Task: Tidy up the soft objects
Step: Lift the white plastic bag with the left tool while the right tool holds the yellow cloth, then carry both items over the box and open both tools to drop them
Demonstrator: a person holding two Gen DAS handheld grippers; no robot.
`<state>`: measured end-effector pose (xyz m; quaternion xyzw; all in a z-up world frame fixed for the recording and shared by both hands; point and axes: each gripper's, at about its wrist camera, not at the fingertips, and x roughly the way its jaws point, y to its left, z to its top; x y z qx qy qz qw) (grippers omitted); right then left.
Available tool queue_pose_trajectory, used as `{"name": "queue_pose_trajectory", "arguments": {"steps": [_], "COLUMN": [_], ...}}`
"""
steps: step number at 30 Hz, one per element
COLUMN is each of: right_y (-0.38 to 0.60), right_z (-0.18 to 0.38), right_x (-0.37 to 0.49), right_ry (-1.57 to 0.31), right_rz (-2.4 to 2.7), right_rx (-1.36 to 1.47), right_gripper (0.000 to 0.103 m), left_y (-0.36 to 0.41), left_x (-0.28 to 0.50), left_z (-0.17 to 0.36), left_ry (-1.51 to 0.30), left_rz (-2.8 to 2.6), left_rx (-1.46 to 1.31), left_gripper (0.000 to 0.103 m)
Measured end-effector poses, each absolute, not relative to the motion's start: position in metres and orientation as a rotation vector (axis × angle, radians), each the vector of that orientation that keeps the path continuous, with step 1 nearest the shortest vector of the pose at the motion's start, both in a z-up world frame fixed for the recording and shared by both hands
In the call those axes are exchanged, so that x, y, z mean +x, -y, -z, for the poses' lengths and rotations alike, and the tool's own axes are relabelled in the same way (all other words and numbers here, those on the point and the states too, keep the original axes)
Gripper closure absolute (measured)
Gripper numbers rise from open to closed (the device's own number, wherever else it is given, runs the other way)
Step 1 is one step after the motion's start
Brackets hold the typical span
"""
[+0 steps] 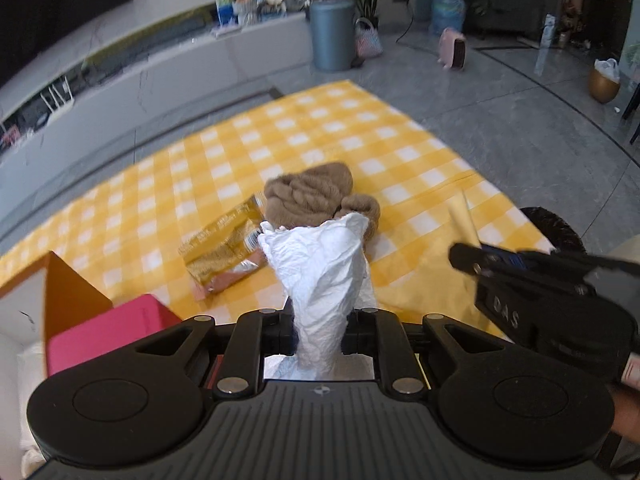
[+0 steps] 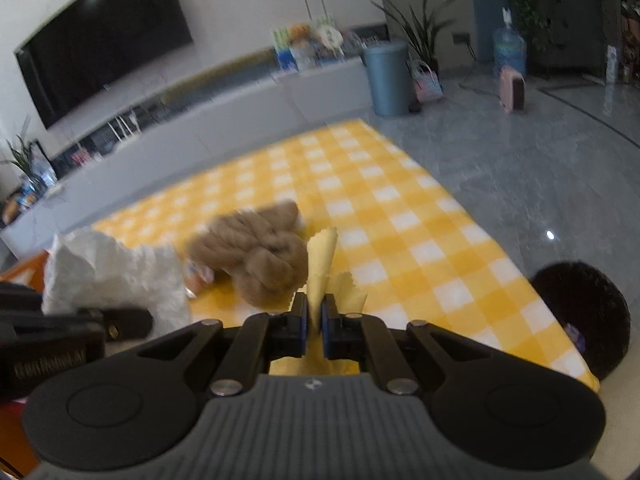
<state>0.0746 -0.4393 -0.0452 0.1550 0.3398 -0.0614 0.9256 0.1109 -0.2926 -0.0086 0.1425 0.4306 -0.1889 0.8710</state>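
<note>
My left gripper (image 1: 320, 320) is shut on a crumpled white tissue (image 1: 320, 264), held above the yellow checked cloth (image 1: 280, 128). The tissue also shows in the right wrist view (image 2: 112, 272). My right gripper (image 2: 314, 312) is shut on a pale yellow cloth (image 2: 322, 256), lifted off the table; it appears in the left wrist view (image 1: 464, 220) at the right. A brown fuzzy soft item (image 1: 316, 196) lies on the checked cloth ahead of both grippers (image 2: 256, 252). A gold snack wrapper (image 1: 224, 248) lies left of it.
An orange box (image 1: 68, 292) with a pink item (image 1: 108, 328) inside stands at the near left. A black round stool (image 2: 580, 312) is off the table's right edge. A TV console, blue bin (image 1: 332, 36) and grey floor lie beyond.
</note>
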Motion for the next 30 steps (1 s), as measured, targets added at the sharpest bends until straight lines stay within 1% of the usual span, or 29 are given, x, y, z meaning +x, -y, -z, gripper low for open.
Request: {"name": "queue_pose_trajectory", "arguments": {"steps": [4,7,12,16,18,20,24,28,30], "right_y": [0.428,0.414,0.383,0.337,0.294,0.245,0.158,0.102,0.087], "right_z": [0.017,-0.003,-0.036,-0.064,-0.072,-0.072,-0.049,-0.017,-0.002], "right_x": [0.060,0.048,0.034,0.040,0.056,0.075,0.117,0.154,0.170], "right_ry": [-0.592,-0.522,-0.433,-0.381,-0.392,-0.443,-0.585,-0.710,-0.761], "right_rz": [0.055,0.001,-0.121,-0.302,-0.403,-0.468,-0.551,-0.527,-0.496], "right_rx": [0.339,0.332,0.324,0.336,0.298,0.237,0.105,-0.040,-0.091], "right_gripper": [0.099,0.099,0.099,0.099,0.099,0.099,0.100,0.100,0.100], "left_y": [0.264,0.235,0.163,0.094,0.060,0.030,-0.012,-0.024,-0.026], "left_x": [0.094,0.079,0.063,0.062,0.074,0.087,0.111,0.133,0.137], "left_z": [-0.016,-0.040,-0.074,-0.080,-0.072,-0.059,-0.020,0.014,0.022], "left_ry": [-0.857,-0.759,-0.662,-0.617,-0.630,-0.648,-0.700,-0.767,-0.786], "left_rz": [0.442,0.416,0.367,0.262,0.188,0.122,0.060,0.056,0.024], "left_rx": [0.206,0.177,0.072,0.016,-0.027,-0.067,-0.121,-0.121,-0.088], "left_gripper": [0.084,0.084,0.084,0.084,0.084,0.084,0.084,0.084,0.084]}}
